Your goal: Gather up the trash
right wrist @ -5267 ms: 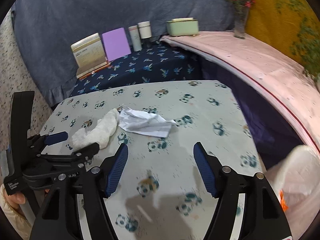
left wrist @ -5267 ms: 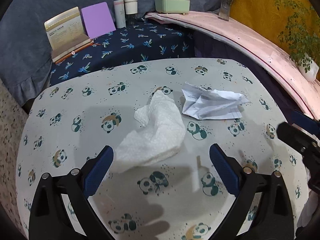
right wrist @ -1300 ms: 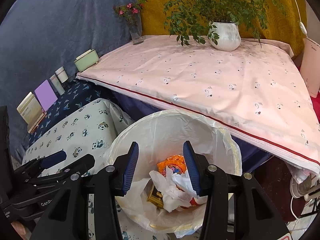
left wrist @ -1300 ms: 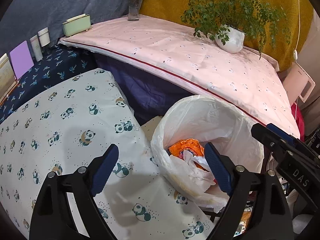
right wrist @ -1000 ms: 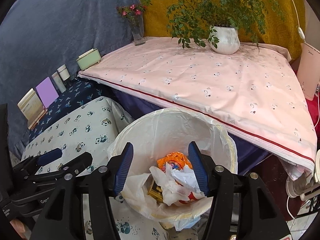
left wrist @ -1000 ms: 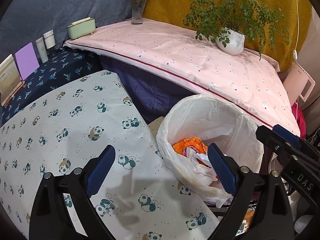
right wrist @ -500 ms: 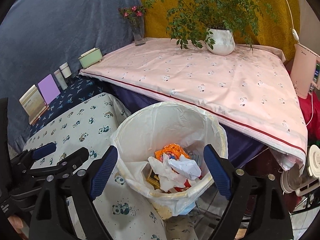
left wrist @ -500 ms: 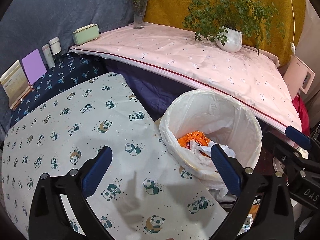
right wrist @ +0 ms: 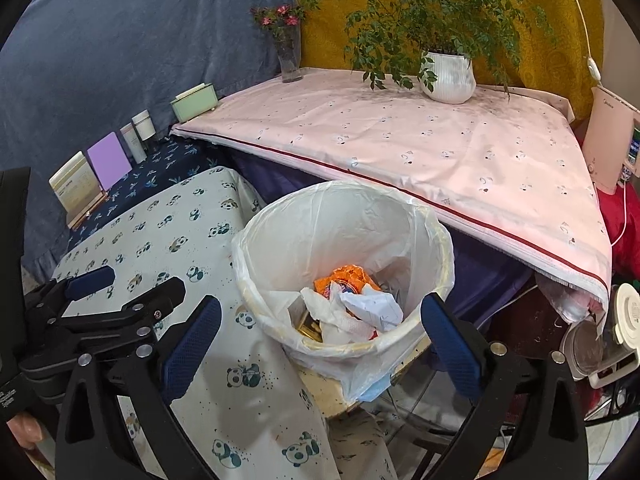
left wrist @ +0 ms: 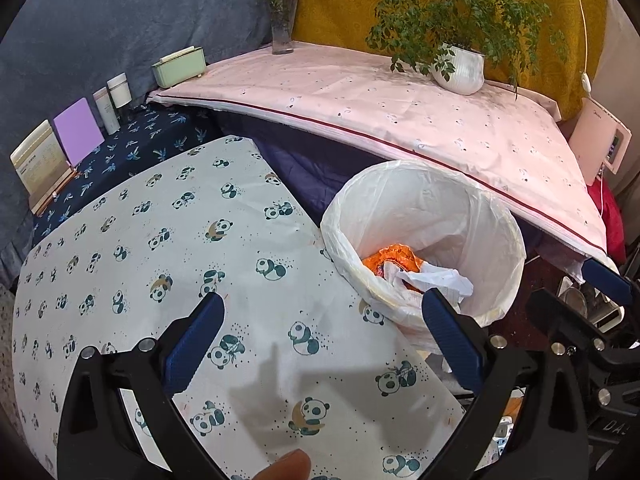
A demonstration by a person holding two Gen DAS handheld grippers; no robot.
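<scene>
A bin lined with a white bag (right wrist: 344, 192) stands beside the panda-print table (right wrist: 160, 240). Inside lie a crumpled paper (right wrist: 372, 308), a white tissue (right wrist: 332, 320) and an orange wrapper (right wrist: 344, 276). My right gripper (right wrist: 320, 302) hovers over the bin's near rim; its jaws are opening and nothing is between its pads. My left gripper (left wrist: 322, 298) is open and empty over the table's corner, with the bin (left wrist: 424, 184) just to its right. The paper (left wrist: 432, 280) and the orange wrapper (left wrist: 392, 254) show in the left wrist view too.
Behind the bin a higher table with a pink cloth (left wrist: 400, 112) carries a potted plant (left wrist: 460, 68), a flower vase (left wrist: 282, 32) and a green box (left wrist: 180, 66). Books and jars (left wrist: 76, 132) stand at the far left. A fingertip (left wrist: 288, 464) shows at the bottom edge.
The right gripper's jaws have spread wide over the bin. Both grippers have drawn back a little, so the bin sits farther off and more of the panda table shows.
</scene>
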